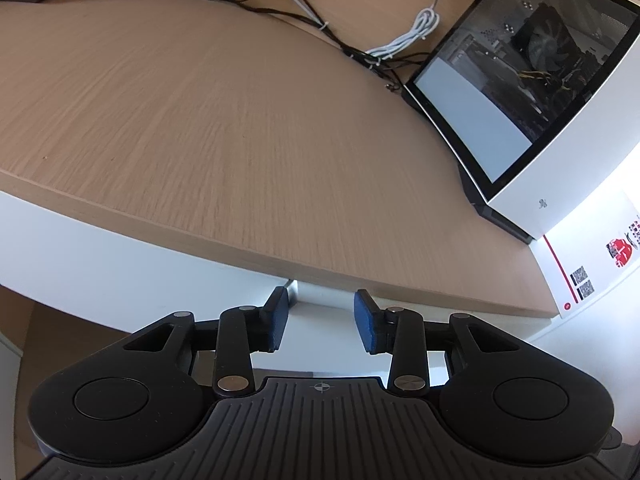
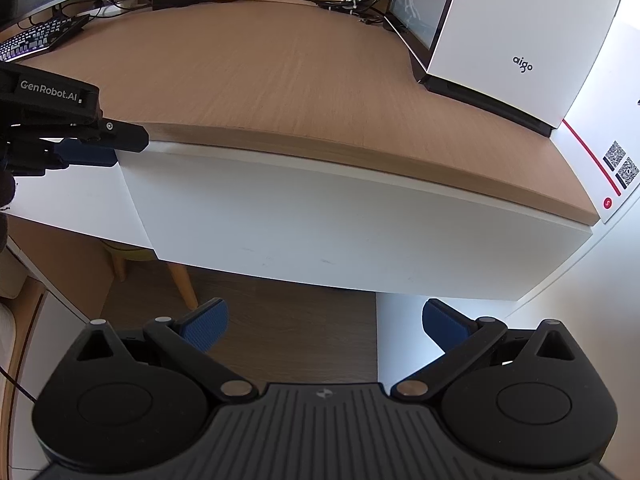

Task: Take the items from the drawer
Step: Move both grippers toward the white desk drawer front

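Hovering at the edge of the wooden worktop (image 1: 224,128), the left claw (image 1: 320,322) stands partly open with nothing between its blue pads, just in front of the white drawer front (image 2: 340,224). The right claw (image 2: 324,322) hangs lower, wide open and empty. The drawer looks closed, so the items inside are hidden. I think the risk is that the pads slip off the smooth front, because no handle is visible to catch.
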Demonstrator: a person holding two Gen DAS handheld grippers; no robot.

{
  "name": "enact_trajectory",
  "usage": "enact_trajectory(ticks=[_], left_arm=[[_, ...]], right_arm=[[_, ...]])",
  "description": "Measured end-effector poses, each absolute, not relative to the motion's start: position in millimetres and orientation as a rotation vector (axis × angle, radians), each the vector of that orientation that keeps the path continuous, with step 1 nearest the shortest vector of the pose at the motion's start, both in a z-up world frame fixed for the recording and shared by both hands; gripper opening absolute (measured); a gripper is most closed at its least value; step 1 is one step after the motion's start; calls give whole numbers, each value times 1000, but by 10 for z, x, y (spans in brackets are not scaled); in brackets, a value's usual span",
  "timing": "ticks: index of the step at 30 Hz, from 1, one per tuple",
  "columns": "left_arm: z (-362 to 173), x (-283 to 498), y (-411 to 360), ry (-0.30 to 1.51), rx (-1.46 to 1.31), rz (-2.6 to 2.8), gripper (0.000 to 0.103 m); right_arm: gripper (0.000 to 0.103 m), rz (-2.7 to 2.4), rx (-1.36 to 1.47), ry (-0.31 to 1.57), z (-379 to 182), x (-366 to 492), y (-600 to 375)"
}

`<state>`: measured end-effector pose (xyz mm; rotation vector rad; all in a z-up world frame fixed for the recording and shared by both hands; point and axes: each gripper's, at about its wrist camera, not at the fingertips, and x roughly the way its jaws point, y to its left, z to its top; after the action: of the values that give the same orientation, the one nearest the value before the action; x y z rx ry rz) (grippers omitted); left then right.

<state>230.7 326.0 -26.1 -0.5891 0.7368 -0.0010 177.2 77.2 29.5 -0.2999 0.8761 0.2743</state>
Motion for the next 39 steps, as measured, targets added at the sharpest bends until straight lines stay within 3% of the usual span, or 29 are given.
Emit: enact_trajectory(ticks=[21, 27, 39], left_arm=[[-249, 2253, 3235, 752, -590, -9, 39], [-281, 2233, 3330, 743, -706, 56, 36], [-219, 2382, 3235, 808, -608, 67, 36]], right_arm=[[103, 277, -296, 858, 328, 1784, 825], [103, 266, -295, 846, 368, 1835, 798], [103, 218, -237, 813, 482, 1851, 572]])
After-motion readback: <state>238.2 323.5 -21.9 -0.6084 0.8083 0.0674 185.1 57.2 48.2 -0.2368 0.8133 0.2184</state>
